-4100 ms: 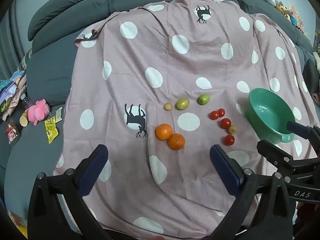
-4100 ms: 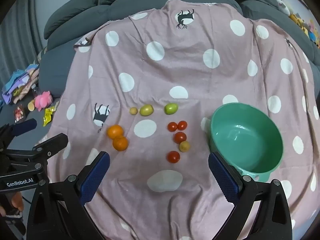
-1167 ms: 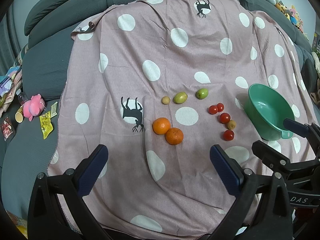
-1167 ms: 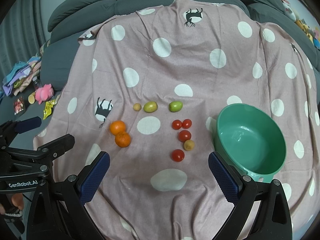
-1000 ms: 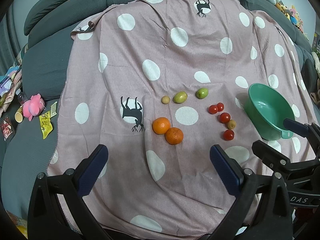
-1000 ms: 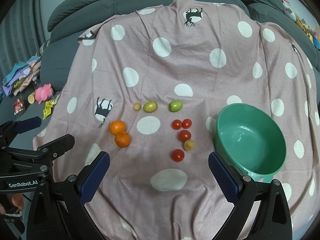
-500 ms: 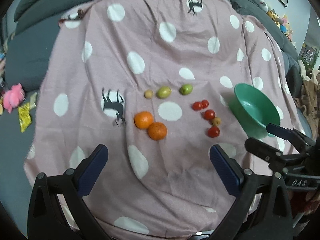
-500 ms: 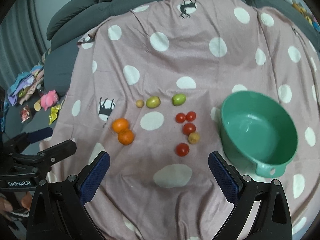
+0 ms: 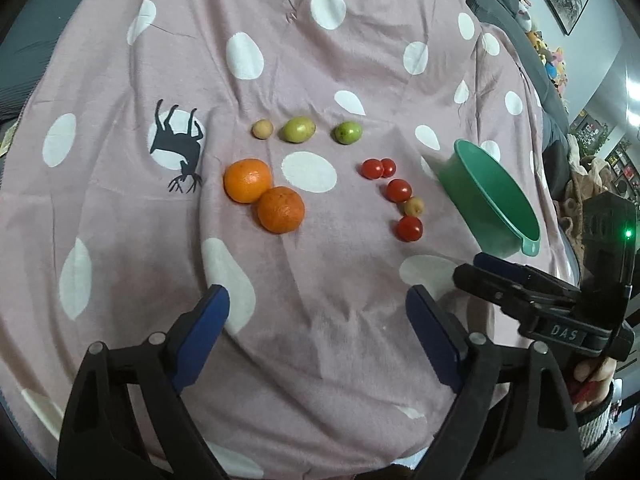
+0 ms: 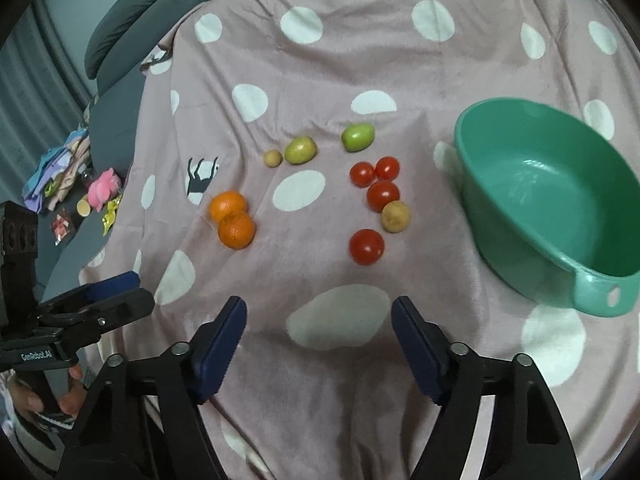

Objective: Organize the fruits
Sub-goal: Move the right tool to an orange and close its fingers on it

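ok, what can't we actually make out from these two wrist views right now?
- Green bowl: right wrist view cuts off its right rim at the frame edge; left wrist view shows it edge-on, so the inside is mostly hidden.
- Two small tan fruits: too small to tell what kind.
- Clutter by the pink toy: too small and warped.
- Blanket near edge: hidden behind the open jaws in both views.
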Action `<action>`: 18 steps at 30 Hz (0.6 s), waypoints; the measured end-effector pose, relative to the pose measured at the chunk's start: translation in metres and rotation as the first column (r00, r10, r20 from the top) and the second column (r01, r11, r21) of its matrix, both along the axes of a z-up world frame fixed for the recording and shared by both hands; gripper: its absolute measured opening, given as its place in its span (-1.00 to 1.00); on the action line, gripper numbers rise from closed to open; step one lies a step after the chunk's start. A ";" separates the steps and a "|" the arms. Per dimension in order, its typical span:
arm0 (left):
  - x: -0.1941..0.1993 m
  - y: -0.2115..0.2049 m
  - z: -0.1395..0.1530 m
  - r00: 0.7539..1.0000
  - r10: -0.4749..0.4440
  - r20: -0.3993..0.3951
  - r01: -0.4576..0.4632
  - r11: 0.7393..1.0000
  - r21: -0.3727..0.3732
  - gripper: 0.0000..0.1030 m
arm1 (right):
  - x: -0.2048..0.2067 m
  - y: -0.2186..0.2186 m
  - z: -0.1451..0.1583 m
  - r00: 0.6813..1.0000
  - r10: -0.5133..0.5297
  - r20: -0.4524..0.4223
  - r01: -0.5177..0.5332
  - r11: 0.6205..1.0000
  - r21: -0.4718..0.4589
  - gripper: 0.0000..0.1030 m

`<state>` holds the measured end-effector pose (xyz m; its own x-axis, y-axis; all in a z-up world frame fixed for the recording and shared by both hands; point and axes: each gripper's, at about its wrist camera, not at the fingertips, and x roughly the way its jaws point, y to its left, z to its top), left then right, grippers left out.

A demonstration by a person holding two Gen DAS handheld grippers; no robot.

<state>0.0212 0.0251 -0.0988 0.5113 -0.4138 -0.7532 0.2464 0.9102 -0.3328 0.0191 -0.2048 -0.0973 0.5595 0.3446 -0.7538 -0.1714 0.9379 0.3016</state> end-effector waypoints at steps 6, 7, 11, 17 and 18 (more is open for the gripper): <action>0.017 -0.009 -0.009 0.999 -0.033 -0.014 0.033 0.999 0.004 0.56 | 0.015 -0.005 -0.010 1.000 0.000 -0.010 0.000 1.000 -0.018 0.31; 0.020 -0.012 -0.010 0.999 -0.040 -0.015 0.040 0.999 0.005 0.55 | 0.018 -0.006 -0.011 1.000 -0.002 -0.016 0.002 1.000 -0.019 0.29; 0.033 -0.014 -0.015 0.999 -0.036 -0.014 0.036 0.999 0.012 0.52 | 0.029 -0.006 -0.017 0.999 0.010 -0.039 -0.011 1.000 -0.005 0.27; 0.069 -0.017 -0.030 1.000 0.003 -0.011 -0.002 0.993 0.116 0.27 | 0.044 0.012 -0.010 0.997 0.074 -0.002 -0.074 0.997 -0.002 0.27; 0.073 -0.019 -0.033 1.000 0.003 -0.015 -0.001 0.991 0.131 0.19 | 0.046 0.014 -0.009 0.997 0.077 0.001 -0.077 0.997 -0.001 0.27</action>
